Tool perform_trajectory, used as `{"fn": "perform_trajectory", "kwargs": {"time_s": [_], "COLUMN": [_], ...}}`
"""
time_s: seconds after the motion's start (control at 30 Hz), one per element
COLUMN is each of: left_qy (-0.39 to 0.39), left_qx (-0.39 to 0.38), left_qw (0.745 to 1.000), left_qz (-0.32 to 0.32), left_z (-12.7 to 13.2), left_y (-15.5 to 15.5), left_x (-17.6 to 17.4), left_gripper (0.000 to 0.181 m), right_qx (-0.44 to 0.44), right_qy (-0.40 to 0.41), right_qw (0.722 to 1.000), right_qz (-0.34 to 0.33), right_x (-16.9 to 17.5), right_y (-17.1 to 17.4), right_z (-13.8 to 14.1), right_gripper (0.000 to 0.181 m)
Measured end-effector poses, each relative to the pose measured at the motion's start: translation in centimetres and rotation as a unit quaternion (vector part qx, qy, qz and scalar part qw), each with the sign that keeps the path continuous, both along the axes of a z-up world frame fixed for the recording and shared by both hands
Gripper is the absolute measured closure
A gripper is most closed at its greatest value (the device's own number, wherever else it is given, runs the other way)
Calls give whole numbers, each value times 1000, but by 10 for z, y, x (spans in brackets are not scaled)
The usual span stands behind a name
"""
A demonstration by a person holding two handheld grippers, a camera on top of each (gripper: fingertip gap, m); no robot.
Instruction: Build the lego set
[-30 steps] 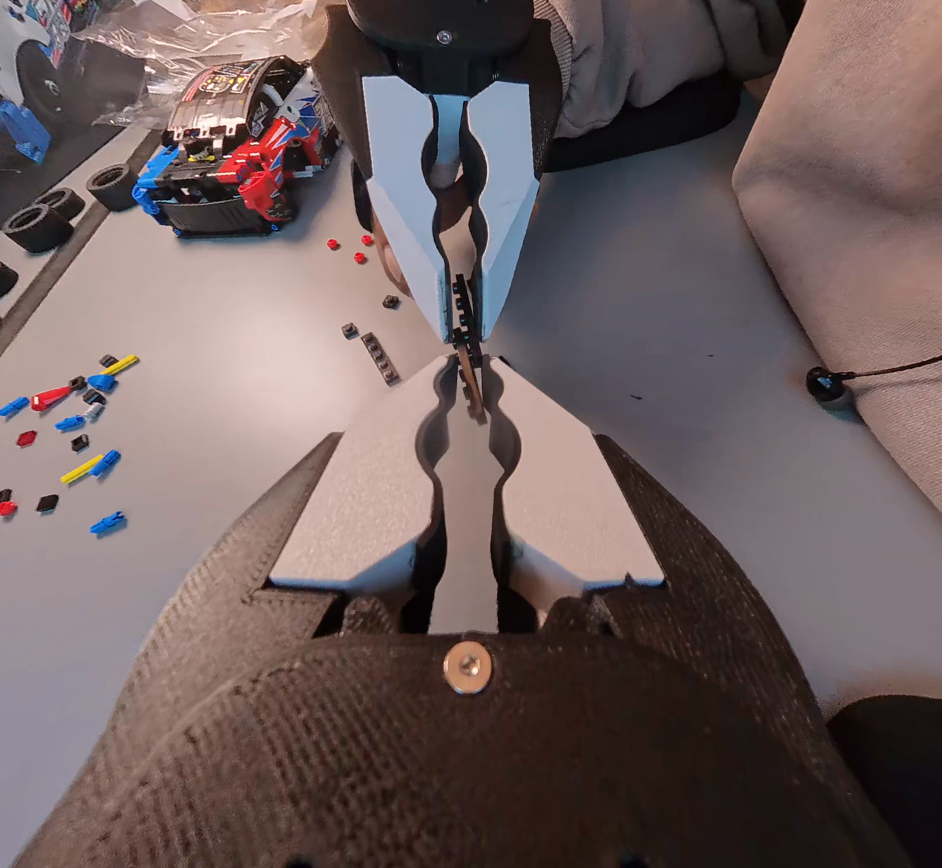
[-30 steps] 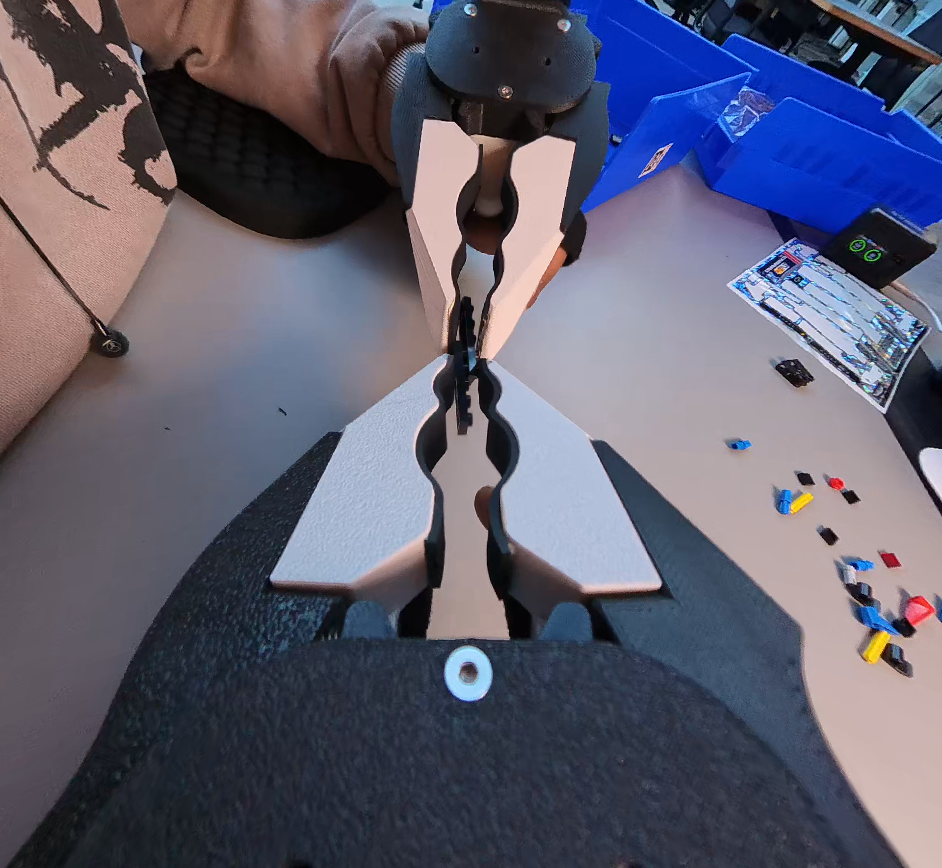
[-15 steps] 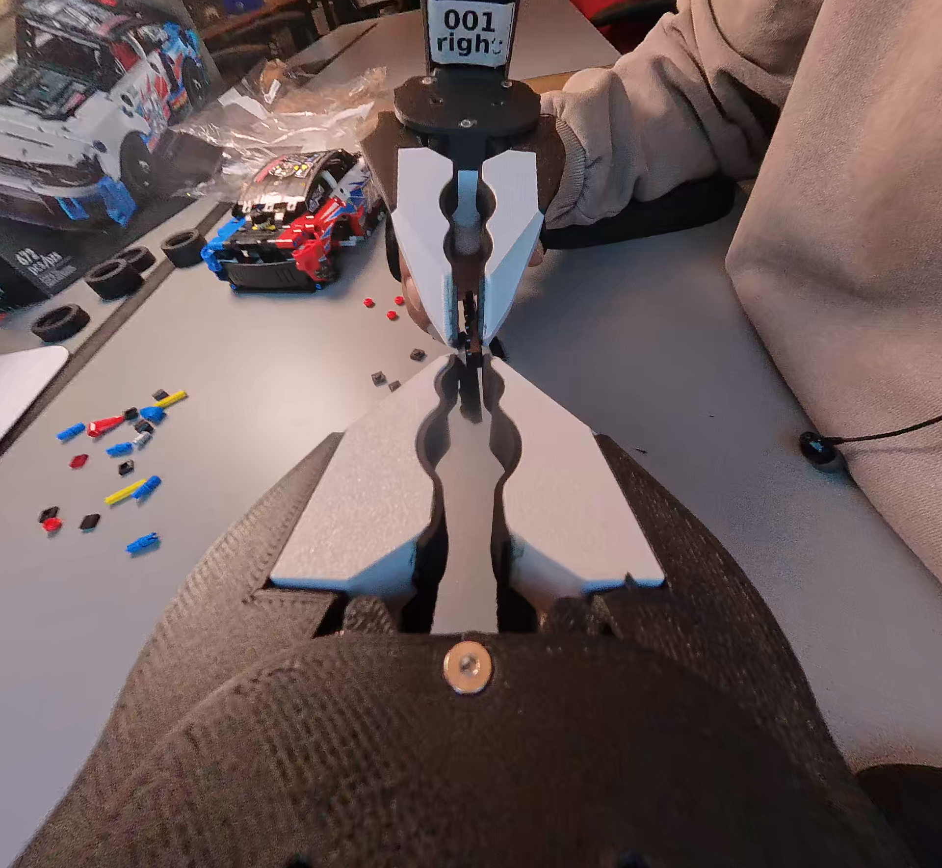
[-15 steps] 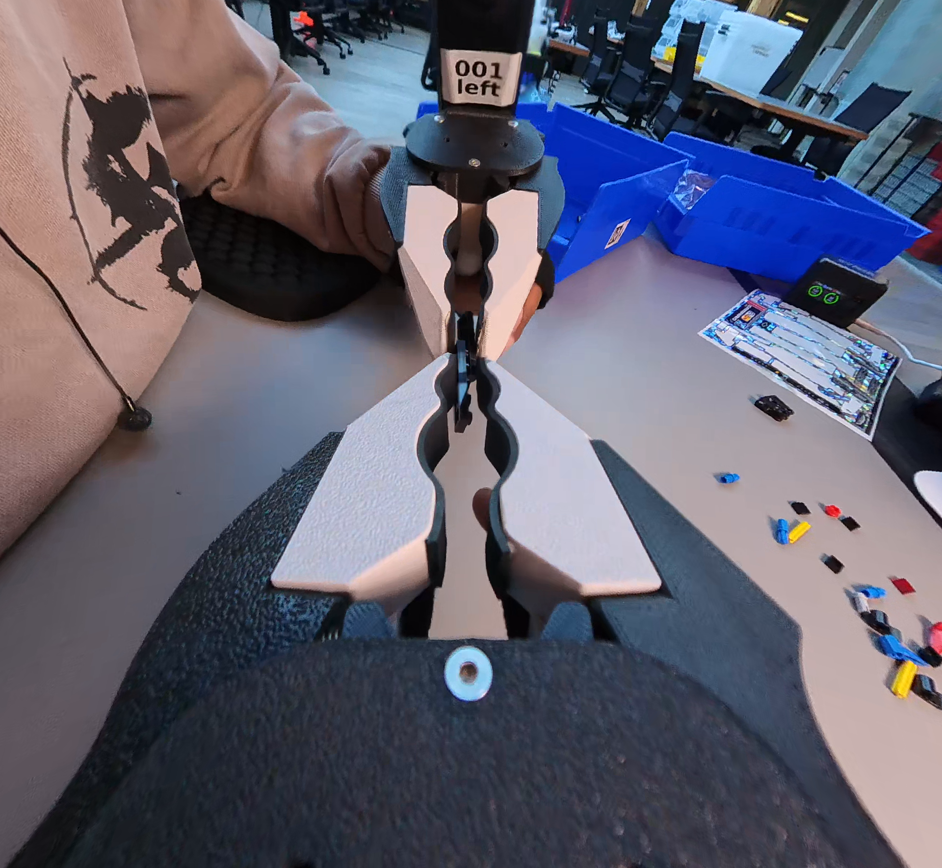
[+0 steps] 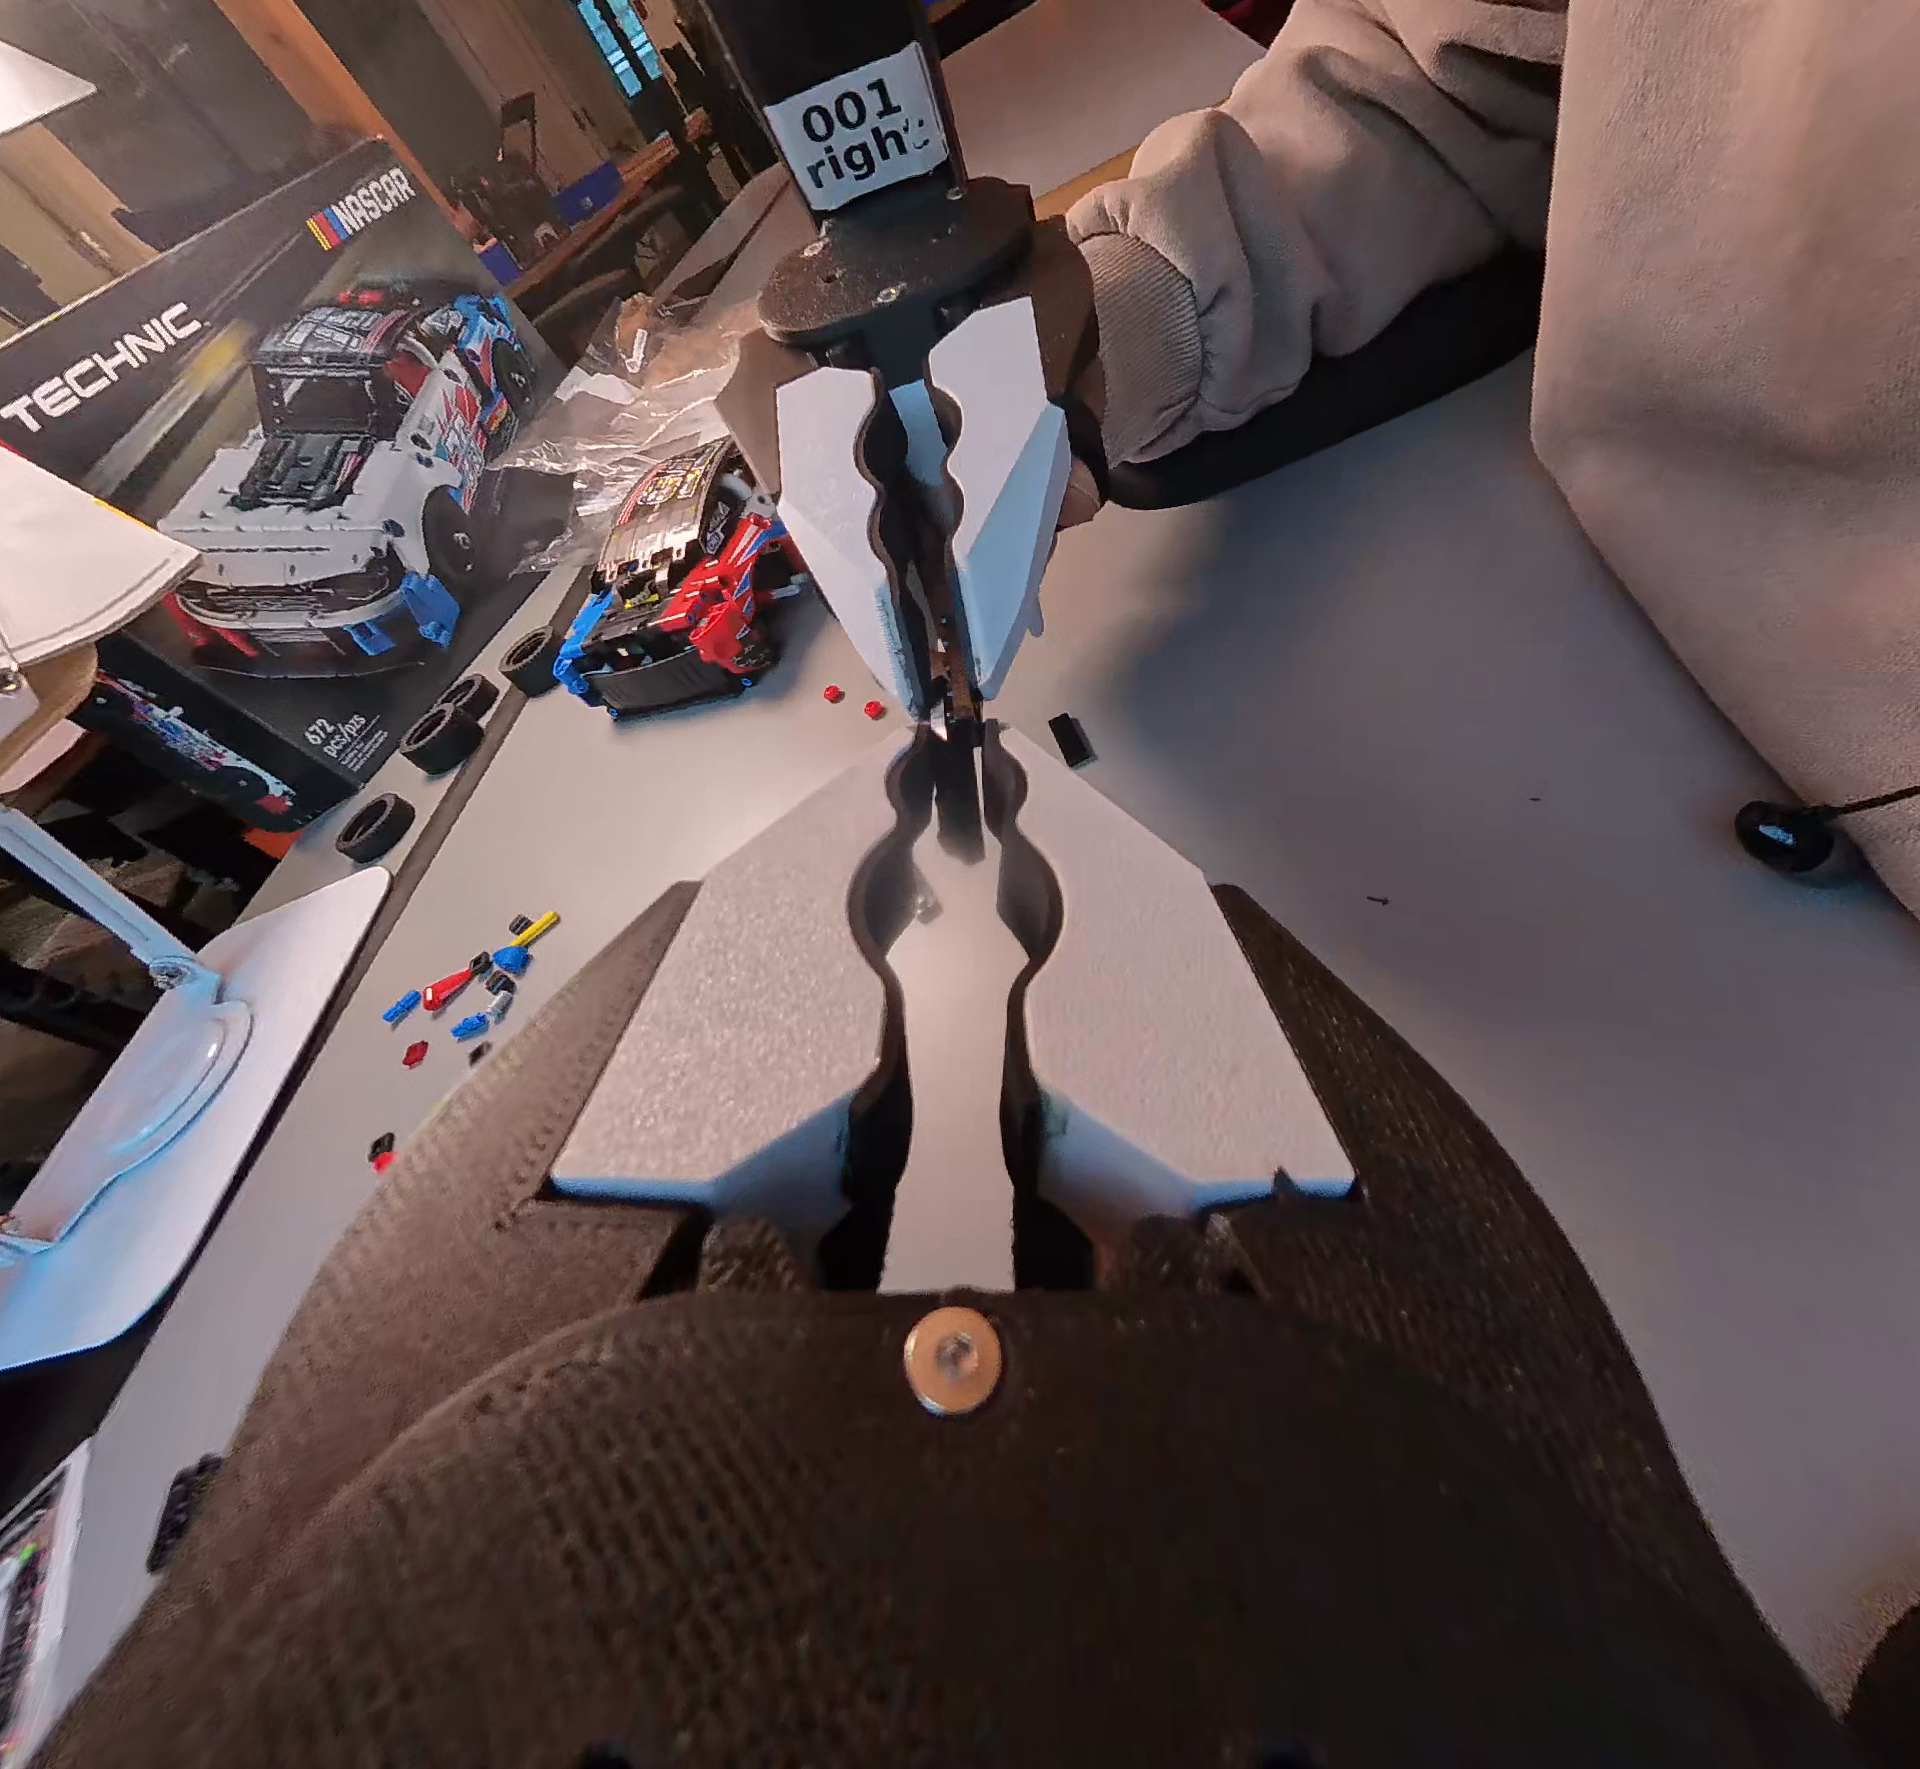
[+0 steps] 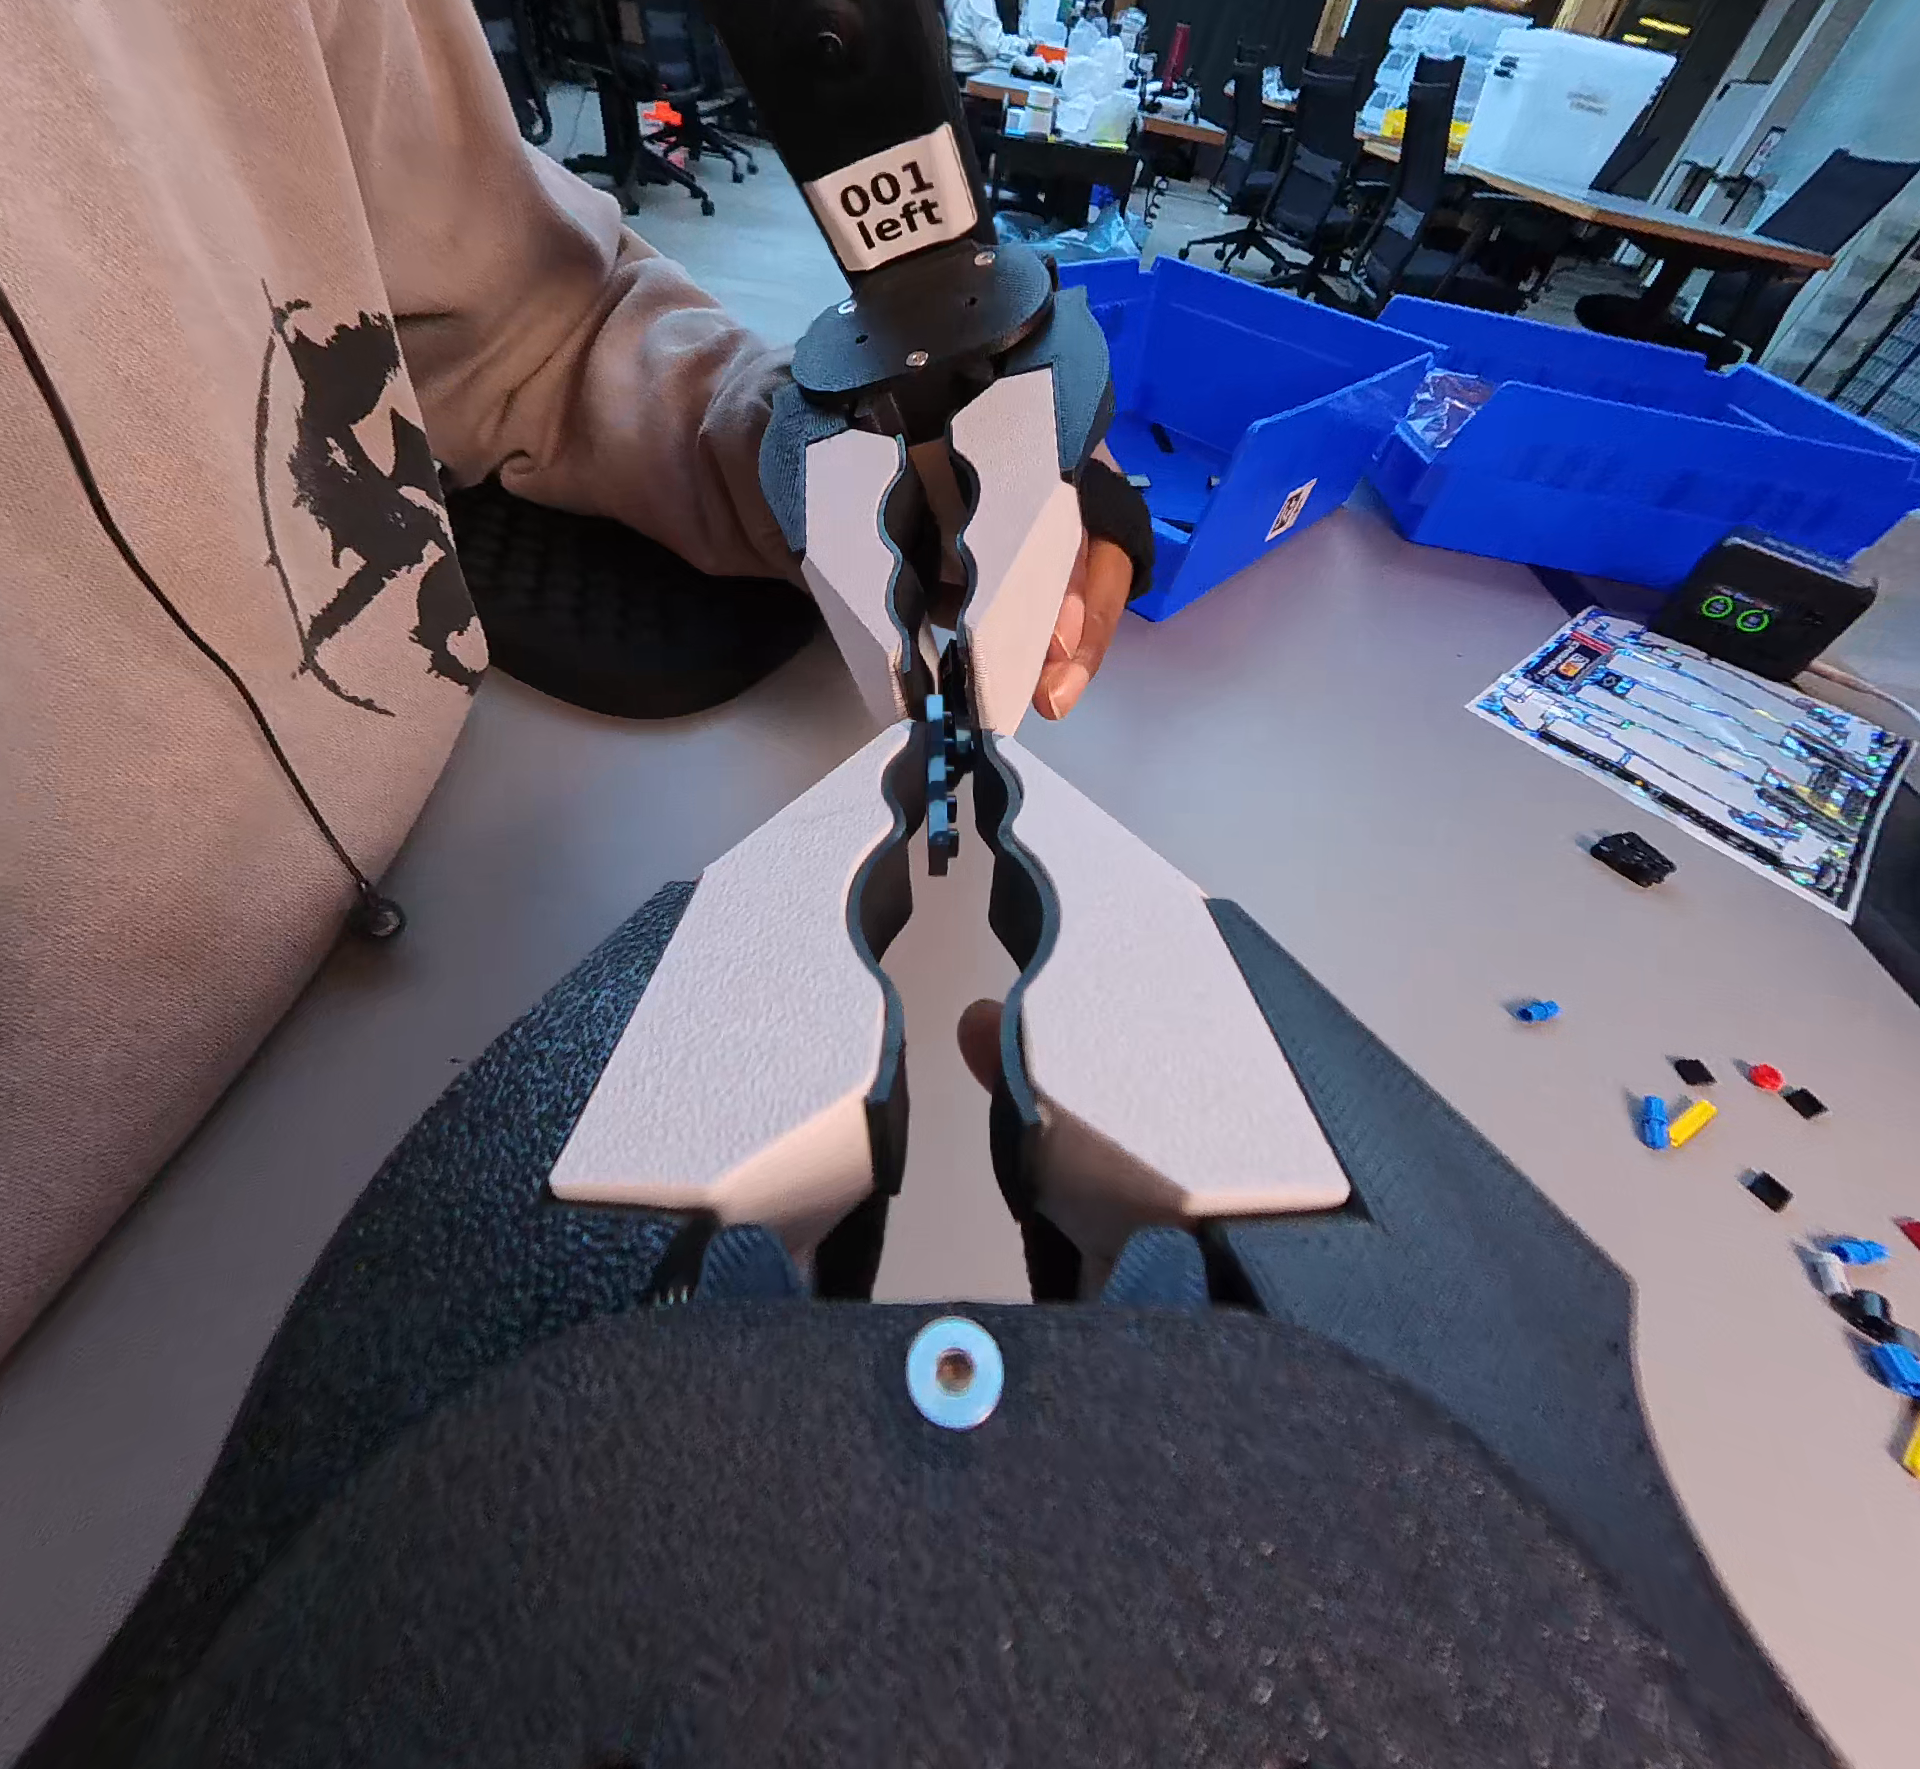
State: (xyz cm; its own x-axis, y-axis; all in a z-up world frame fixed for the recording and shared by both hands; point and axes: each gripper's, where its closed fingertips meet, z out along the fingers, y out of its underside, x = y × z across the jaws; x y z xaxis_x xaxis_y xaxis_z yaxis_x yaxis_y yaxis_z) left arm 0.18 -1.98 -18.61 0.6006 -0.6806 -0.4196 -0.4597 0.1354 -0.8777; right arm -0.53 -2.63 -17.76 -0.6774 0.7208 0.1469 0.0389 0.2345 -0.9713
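While the two claws meet tip to tip above the table [image 5: 1403, 784], the left gripper [image 5: 951, 743] is pinched on a black lego plate [image 6: 943, 784], which the right gripper [image 6: 940, 753] also clamps. Probably two plates are being pressed together; aligned squeezing is needed next. Both have been raised since earlier.

black piece [image 6: 940, 784]: ends hidden | loose bricks [image 6: 1870, 1324]: cut by edge

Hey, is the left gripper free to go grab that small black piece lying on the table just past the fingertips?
Probably not yet: the left gripper is shut on a black plate shared with the right gripper. The table around the small black piece looks open.
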Motion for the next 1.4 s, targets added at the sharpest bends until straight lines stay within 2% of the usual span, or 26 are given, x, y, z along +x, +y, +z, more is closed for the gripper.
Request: {"fn": "perform_trajectory", "kwargs": {"time_s": [0.13,0.23,0.43,0.63,1.0,1.4], "left_qy": [-104,-174,-232,-203,-103,-121], "left_qx": [-52,-94,-139,-119,-16,-44], "left_qw": [993,980,962,971,994,990], "left_qz": [-13,-21,-42,-39,-33,-64], "left_z": [8,14,20,19,21,22], "left_y": [1,2,0,0,-5,-13], "left_x": [0,-3,-1,-1,2,5], "left_gripper": [174,167,172,174,175,175], "right_qx": [16,53,132,142,23,38], "right_qy": [33,68,122,127,60,68], "right_qw": [999,996,982,980,998,997], "right_qz": [-12,-26,-51,-52,-10,-6], "right_x": [-1,-1,-2,-2,4,6], "right_y": [2,2,2,1,-5,-12], "right_z": [7,11,15,15,17,18], "right_gripper": [176,176,176,175,172,176]}}
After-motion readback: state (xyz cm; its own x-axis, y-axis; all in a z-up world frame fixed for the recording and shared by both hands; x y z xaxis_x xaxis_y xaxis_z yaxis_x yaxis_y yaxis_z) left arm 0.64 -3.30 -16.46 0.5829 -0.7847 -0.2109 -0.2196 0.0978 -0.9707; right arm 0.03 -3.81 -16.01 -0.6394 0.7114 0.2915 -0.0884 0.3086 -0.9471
